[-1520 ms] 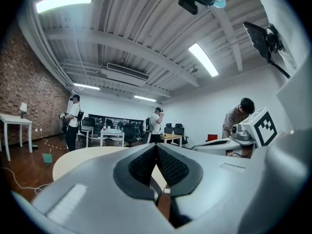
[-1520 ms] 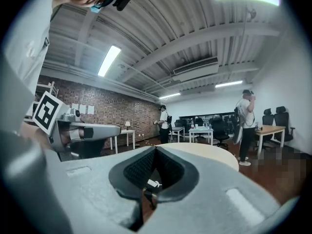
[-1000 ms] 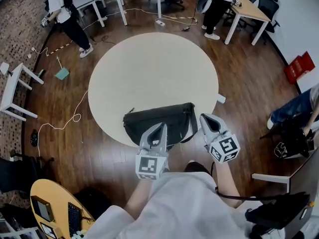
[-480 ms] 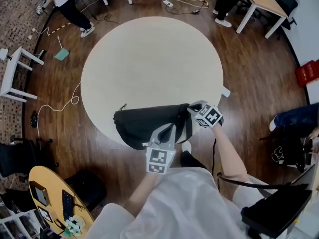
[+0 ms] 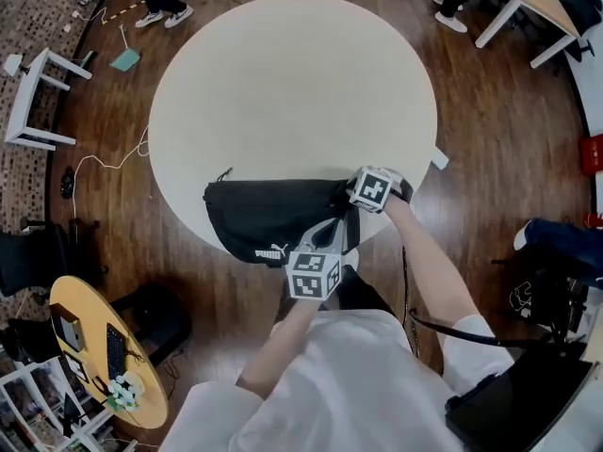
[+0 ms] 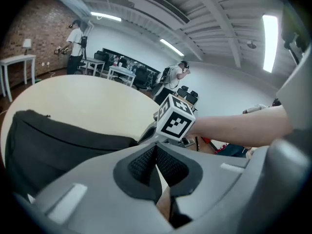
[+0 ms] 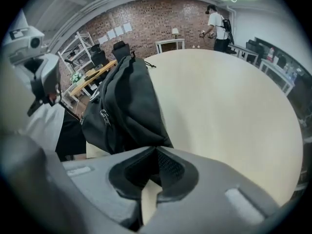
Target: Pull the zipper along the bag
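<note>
Bag (image 5: 268, 219): 1, black, lies at lower edge of 1 round table (image 5: 292, 83), mid-frame in head view. 2 grippers. L gripper (image 6: 156, 146) sits at bag's lower-right edge, jaws pressed together, nothing btwn. R gripper (image 7: 156, 150) is at bag's right end, jaws also together, fabric right at tips; can't tell if nipped. Zip pull (image 7: 103, 115) hangs on bag's side, left of frame in R gripper view. Bag contents not visible.
</note>
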The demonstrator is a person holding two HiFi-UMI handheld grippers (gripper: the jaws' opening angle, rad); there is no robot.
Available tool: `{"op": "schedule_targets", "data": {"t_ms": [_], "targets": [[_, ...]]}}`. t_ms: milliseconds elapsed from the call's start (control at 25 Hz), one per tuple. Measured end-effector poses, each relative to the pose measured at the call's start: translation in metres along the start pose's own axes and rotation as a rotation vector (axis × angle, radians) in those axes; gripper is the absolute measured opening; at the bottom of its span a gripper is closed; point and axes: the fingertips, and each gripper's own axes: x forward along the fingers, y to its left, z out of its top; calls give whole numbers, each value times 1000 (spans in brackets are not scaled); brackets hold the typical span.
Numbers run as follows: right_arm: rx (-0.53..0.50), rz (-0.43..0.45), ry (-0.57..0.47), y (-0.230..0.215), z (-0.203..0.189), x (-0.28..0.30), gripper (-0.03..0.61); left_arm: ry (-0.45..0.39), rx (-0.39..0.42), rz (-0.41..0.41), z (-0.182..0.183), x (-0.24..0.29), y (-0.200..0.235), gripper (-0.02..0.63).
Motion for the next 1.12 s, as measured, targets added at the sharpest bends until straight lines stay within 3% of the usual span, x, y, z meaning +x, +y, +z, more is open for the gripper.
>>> {"op": "schedule_targets", "data": {"t_ms": [280,480,640,760,800,880,920,1120], "targets": [[45,108,67,1,-3,1,-8,89,-217,99,-36,49,15,17],[41,128,71,-1,-3,0,-8,99,-394,162,-50,72,28,267],[38,114,57,0,-1,-2,-8,56,-466,209,-51,80,39,284],[41,100,51,-1,-1,-3,-8,36,-532,267,-55,86,50,265],[42,98,53,-1,-1,-3,-8,36,-545,302,-57,86,55,230],[44,96,58,-1,-1,-3,-8,50,-549,353,-61,84,63,92],[46,95,57,-1,-2,-3,-8,66,-540,352,-63,82,63,28],[49,68,40,-3,-1,-3,-8,95,-472,220,-59,68,37,24]]}}
